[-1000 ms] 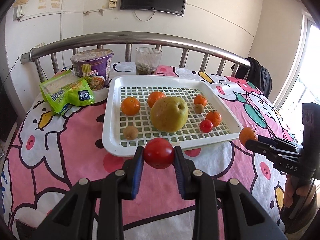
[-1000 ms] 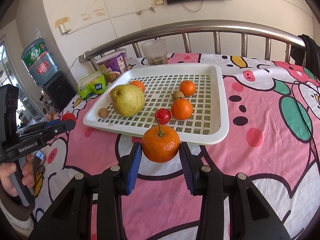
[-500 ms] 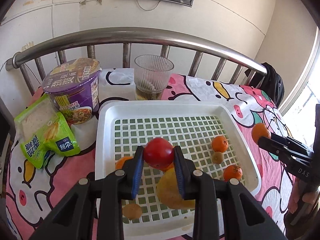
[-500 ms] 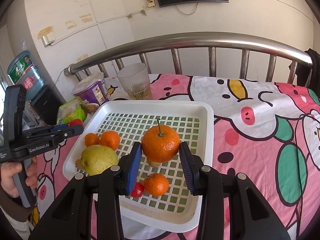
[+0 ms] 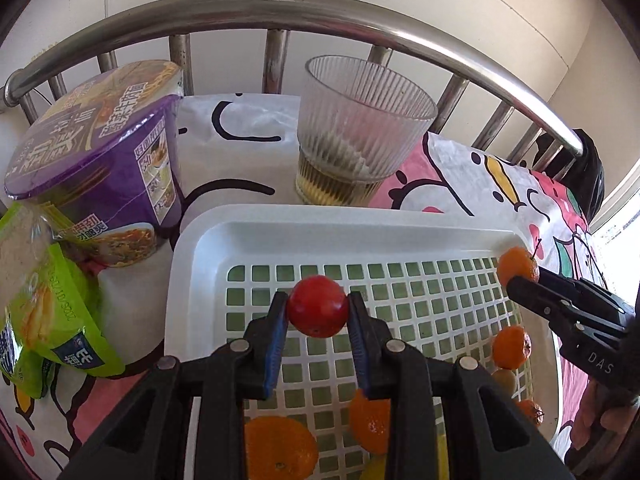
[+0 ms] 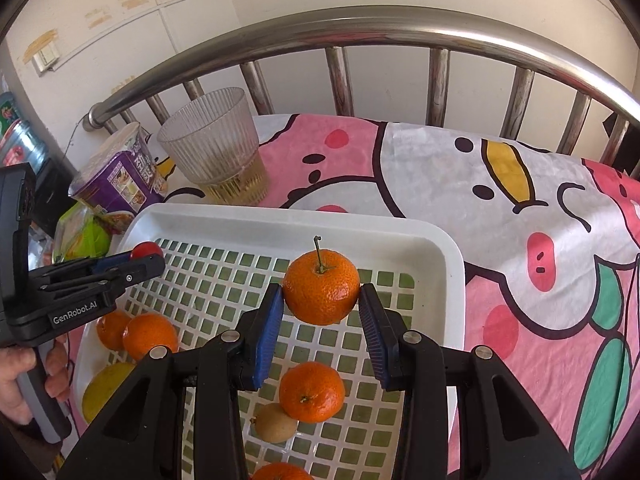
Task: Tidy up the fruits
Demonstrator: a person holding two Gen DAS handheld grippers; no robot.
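Note:
My left gripper (image 5: pixel 318 312) is shut on a red tomato (image 5: pixel 318 306) and holds it above the far left part of the white slotted tray (image 5: pixel 320 224). My right gripper (image 6: pixel 321 300) is shut on a stemmed orange mandarin (image 6: pixel 321 287) and holds it above the tray's far right part (image 6: pixel 440 248). Each gripper shows in the other's view: the right gripper (image 5: pixel 516 276) and the left gripper (image 6: pixel 150 256). In the tray lie more mandarins (image 6: pixel 311 390), a small brown fruit (image 6: pixel 276 422) and a yellow pear (image 6: pixel 106 390).
A ribbed glass (image 5: pixel 362 128) stands just behind the tray. A purple noodle cup (image 5: pixel 100 152) and green snack packs (image 5: pixel 52 308) sit to its left. A steel rail (image 5: pixel 320 8) runs along the back. The pink cartoon cloth (image 6: pixel 540 240) stretches to the right.
Both grippers have moved forward over the tray with their fruit and dropped lower, towards its far end. The glass and noodle cup look much nearer.

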